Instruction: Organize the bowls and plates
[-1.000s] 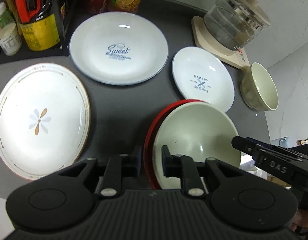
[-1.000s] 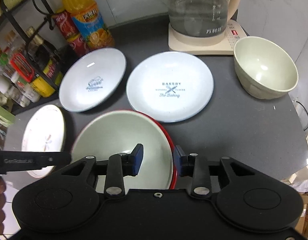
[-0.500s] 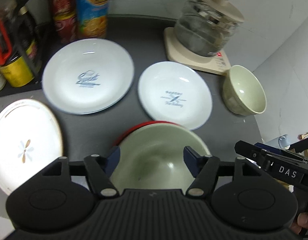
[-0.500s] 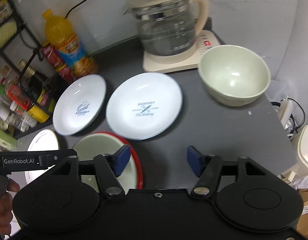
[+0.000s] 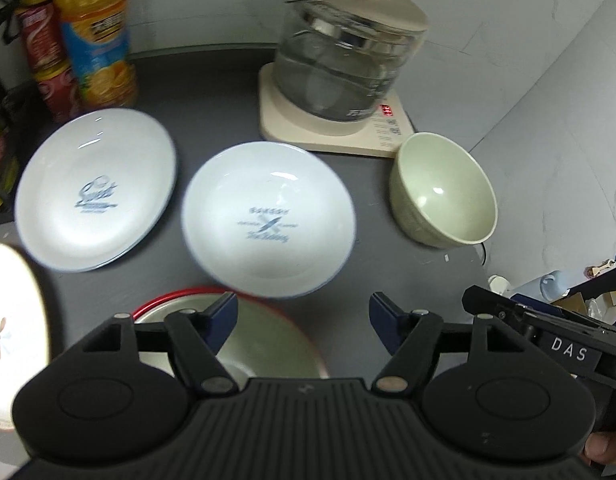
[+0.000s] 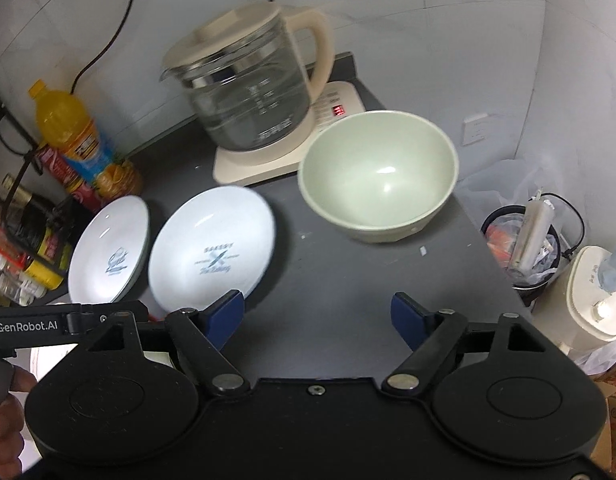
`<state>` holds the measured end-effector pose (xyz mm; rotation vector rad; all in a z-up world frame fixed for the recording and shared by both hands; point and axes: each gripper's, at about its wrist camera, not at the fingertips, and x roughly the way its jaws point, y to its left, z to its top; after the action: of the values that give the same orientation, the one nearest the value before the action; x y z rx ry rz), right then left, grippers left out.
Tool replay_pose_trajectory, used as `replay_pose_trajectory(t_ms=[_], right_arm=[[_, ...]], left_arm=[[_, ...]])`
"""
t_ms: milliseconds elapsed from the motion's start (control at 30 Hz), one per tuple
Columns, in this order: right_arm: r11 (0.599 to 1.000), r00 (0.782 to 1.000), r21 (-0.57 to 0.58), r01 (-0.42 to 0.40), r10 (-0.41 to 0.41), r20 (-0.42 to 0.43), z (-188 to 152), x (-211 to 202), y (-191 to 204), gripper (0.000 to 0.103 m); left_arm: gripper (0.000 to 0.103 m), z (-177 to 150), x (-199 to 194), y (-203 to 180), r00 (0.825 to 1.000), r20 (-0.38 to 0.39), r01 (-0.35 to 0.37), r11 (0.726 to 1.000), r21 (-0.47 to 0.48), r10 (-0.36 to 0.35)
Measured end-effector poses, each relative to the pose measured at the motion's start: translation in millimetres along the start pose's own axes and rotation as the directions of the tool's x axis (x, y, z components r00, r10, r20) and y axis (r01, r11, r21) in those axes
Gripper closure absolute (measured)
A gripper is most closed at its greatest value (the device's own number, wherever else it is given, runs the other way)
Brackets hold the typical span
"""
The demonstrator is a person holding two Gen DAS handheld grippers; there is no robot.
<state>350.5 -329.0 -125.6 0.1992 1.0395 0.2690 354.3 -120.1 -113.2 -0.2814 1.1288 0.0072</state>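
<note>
- On the dark grey counter, crockery is spread out in the left wrist view: a white plate with "Sweet" lettering at 10 o'clock, a white plate with "Bakery" lettering at centre, a pale green bowl at 2 o'clock.
- At 7 o'clock, a second green bowl sits inside a red-rimmed plate, partly hidden behind the left gripper.
- At 9 o'clock, a white plate with a flower motif is overexposed and cut by the frame edge.
- Left gripper: jaws spread wide, holding nothing; its left finger stands over the nested bowl, contact cannot be confirmed.
- Right gripper: jaws spread wide, empty, above bare counter; the pale green bowl lies at 1 o'clock of it, well apart.
- Behind the plates, a glass kettle stands on a cream base, red display lit, just beside the green bowl.
- At 11 o'clock, an orange drink bottle and red cans stand against the wall.
- At the lower edges, fingers of a hand hold the gripper handles.
- Both views show motion blur.
</note>
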Motion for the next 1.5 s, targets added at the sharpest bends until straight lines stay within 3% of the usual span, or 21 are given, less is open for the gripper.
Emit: replay_pose_trajectory(t_ms=[500, 1000, 1200, 1500], right_arm=[[0.999, 1.0, 0.03, -0.012, 0.012, -0.002, 32.2, 18.8, -61.8, 0.024], [0.994, 0.998, 0.103, -0.036, 0.041, -0.047, 47.2, 50.0, -108.9, 0.045], [0.99, 0.996, 0.133, -0.053, 0.062, -0.067, 51.2, 66.9, -115.8, 0.057], [0.988, 0.993, 0.148, -0.05, 0.065, -0.094, 60.3, 92.1, -113.8, 0.067]], left_arm=[[0.032, 23.4, 38.6, -62.7, 1.0, -0.002, -0.018, 1.0, 0.025, 0.018], [0.036, 42.5, 83.6, -99.5, 0.999, -0.012, -0.033, 0.999, 0.015, 0.033], [0.045, 50.1, 100.7, -105.8, 0.999, -0.003, -0.032, 0.999, -0.001, 0.032], [0.071, 61.8, 130.7, -103.2, 0.999, -0.021, -0.04, 0.998, -0.043, 0.039]])
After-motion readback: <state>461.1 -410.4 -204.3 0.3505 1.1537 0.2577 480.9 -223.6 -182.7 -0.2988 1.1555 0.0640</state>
